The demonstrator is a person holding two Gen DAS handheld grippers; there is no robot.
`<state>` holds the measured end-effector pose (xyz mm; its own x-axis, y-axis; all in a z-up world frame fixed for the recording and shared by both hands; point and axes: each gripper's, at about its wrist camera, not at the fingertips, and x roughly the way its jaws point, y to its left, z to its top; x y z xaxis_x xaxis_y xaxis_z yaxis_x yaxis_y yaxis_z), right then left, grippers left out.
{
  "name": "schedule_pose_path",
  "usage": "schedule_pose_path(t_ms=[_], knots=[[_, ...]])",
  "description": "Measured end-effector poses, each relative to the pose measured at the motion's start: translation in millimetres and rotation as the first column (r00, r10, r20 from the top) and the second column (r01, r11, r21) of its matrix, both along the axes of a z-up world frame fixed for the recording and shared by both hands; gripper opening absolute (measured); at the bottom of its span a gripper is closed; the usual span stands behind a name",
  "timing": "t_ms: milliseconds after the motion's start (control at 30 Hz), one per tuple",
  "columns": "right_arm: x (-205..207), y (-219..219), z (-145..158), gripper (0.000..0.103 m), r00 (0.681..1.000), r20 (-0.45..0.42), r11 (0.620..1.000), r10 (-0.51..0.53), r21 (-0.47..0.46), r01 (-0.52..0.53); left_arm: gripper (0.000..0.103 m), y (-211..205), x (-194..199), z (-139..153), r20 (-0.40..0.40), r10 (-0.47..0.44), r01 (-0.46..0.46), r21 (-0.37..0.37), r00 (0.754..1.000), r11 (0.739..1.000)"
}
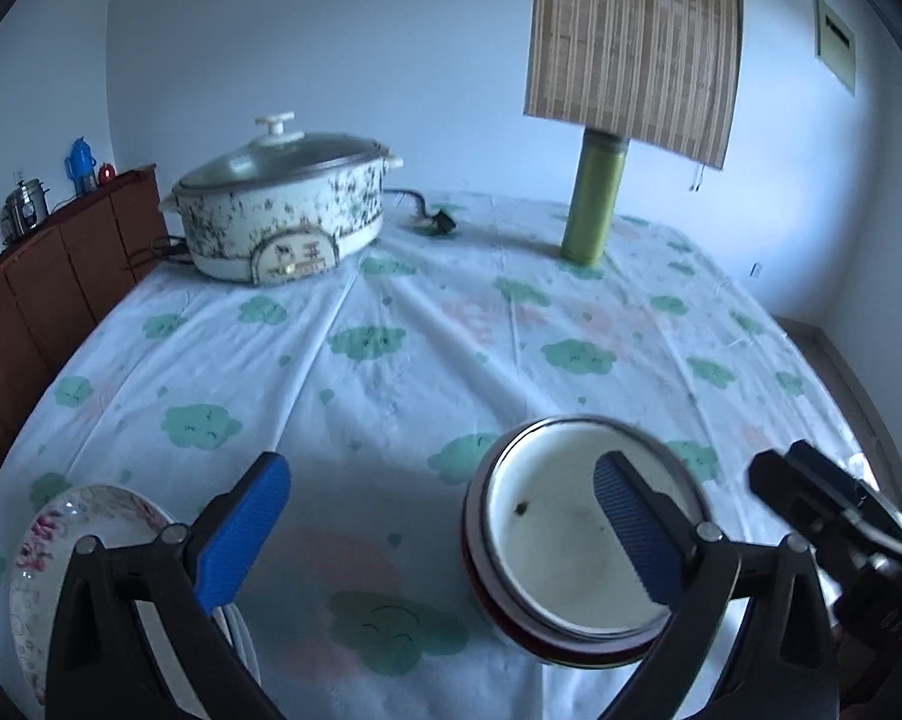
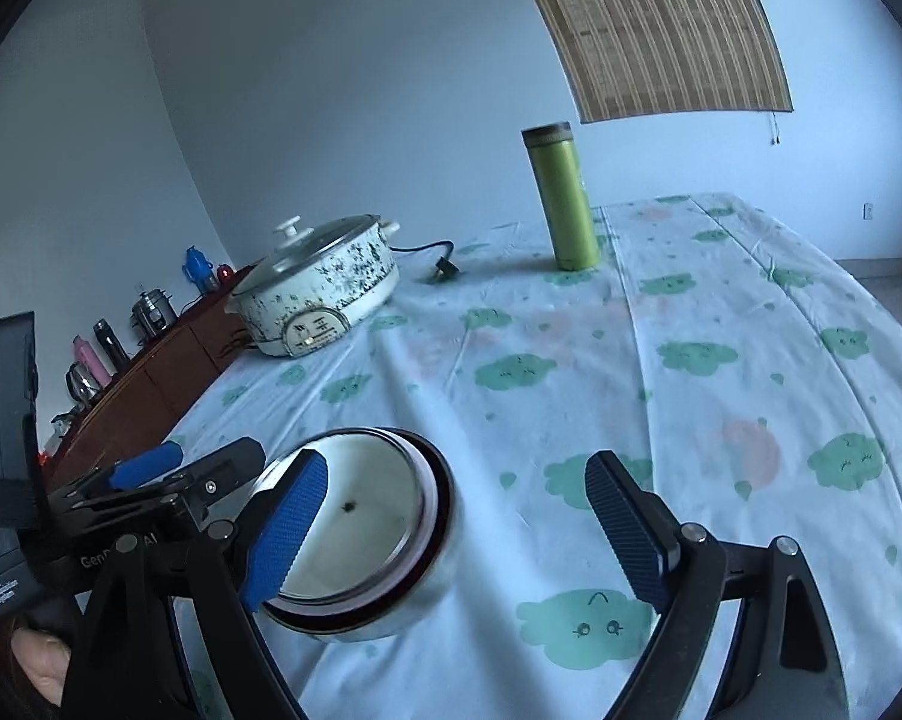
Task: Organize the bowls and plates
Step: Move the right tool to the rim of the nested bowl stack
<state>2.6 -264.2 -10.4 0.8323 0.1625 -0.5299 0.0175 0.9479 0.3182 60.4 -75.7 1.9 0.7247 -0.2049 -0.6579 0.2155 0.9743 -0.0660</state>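
The counter (image 1: 451,330) has a cloud-print cloth. Both grippers' jaws are wide open & hold nothing: left gripper (image 1: 444,516), right gripper (image 2: 457,516). The bowl (image 1: 577,534), white inside w/ a dark red rim, sits on the counter btwn them. A flowery plate (image 1: 60,546) lies at the left. Far back stand a speckled pot (image 1: 282,204) & a green bottle (image 1: 595,198).
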Motion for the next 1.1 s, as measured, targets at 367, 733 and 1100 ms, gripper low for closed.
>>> schedule_pose_path(t_ms=[367, 733, 1100], knots=[[-7.7, 0.4, 1.9, 0.089, 1.0, 0.026, 1.0, -0.015, -0.016, 0.015, 0.103, -5.6, 0.2, -12.3, -0.006, -0.016, 0.016, 0.041, 1.0, 0.999], [-3.3, -8.2, -3.9, 0.089, 1.0, -0.002, 0.999, -0.004, 0.036, 0.005, 0.103, -5.1, 0.6, -15.5, -0.021, -0.02, 0.02, 0.04, 1.0, 0.999], [6.6, -11.2, -15.9, 0.089, 0.998, -0.058, 0.995, 0.022, 0.096, -0.017, 0.094, -12.0, 11.0, -29.9, -0.1, -0.066, 0.066, -0.001, 0.993, 0.998]])
